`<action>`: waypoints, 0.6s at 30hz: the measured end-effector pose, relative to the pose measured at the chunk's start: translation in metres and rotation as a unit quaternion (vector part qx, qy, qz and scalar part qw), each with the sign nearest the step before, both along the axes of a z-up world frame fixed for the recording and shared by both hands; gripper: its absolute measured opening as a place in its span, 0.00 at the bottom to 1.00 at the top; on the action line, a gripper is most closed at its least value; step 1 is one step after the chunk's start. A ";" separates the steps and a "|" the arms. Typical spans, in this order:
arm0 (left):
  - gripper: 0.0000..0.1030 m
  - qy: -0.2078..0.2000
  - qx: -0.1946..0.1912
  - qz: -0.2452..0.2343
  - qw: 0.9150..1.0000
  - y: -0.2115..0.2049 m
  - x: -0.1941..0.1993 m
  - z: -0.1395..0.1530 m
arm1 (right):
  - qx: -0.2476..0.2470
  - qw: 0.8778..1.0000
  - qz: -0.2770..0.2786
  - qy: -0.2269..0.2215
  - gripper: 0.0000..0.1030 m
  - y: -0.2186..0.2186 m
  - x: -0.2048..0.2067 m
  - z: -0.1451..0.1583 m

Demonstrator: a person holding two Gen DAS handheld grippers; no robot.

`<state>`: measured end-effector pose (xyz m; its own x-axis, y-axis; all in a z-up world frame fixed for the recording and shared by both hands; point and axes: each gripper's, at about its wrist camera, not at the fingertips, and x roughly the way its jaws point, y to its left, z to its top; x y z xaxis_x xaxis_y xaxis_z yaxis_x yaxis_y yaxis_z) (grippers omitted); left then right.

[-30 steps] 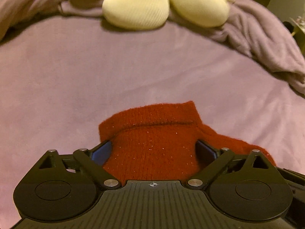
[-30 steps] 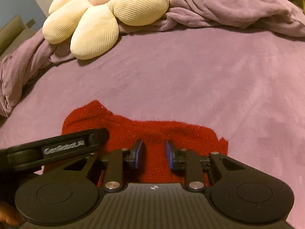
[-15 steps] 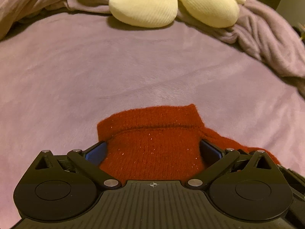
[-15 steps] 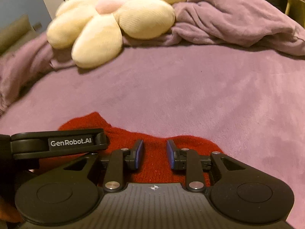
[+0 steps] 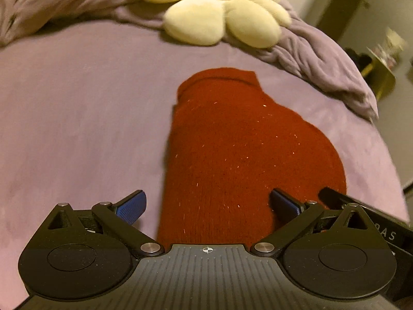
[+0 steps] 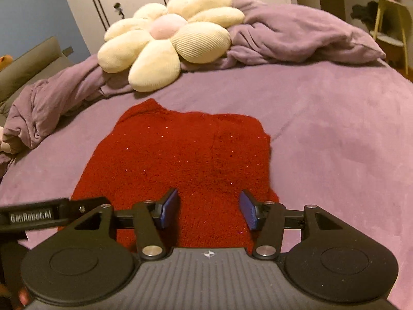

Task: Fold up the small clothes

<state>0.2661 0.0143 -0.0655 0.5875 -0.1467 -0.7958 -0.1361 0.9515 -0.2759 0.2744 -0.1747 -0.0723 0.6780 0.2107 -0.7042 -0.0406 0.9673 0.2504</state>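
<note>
A small red knit garment [image 5: 232,149] lies folded flat on the purple bedspread [image 5: 77,118]; it also shows in the right wrist view [image 6: 180,155]. My left gripper [image 5: 207,205] is open and empty, raised above the garment's near edge. My right gripper [image 6: 209,210] is open and empty, raised over the near edge too. The left gripper's body shows at the left of the right wrist view [image 6: 38,215]; the right gripper's body shows at the right of the left wrist view [image 5: 374,219].
A cream flower-shaped cushion [image 6: 167,38] lies at the bed's head on a bunched purple blanket [image 6: 296,36]. A small side table [image 6: 387,18] stands to the right of the bed. Wardrobe doors stand behind.
Both grippers have lifted and drawn back from the garment. The right gripper's jaws have opened from nearly closed. The garment now lies free on the bed.
</note>
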 end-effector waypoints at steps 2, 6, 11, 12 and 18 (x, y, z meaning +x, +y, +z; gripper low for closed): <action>1.00 -0.009 0.006 0.003 1.000 -0.001 -0.012 0.014 | -0.009 1.000 0.004 -0.003 0.52 0.001 -0.008 0.017; 1.00 -0.024 0.054 -0.010 0.998 -0.009 -0.039 0.022 | -0.021 0.999 0.025 0.000 0.56 0.003 -0.041 0.023; 1.00 -0.004 0.047 -0.008 0.999 -0.010 -0.053 0.014 | -0.028 0.999 0.019 0.036 0.59 -0.005 -0.064 0.006; 1.00 -0.002 0.050 -0.007 0.999 -0.009 -0.053 0.013 | -0.026 0.999 0.018 0.039 0.60 -0.007 -0.064 0.004; 1.00 0.002 0.068 -0.010 0.998 -0.011 -0.056 0.009 | -0.041 0.997 0.016 0.057 0.68 -0.005 -0.063 -0.003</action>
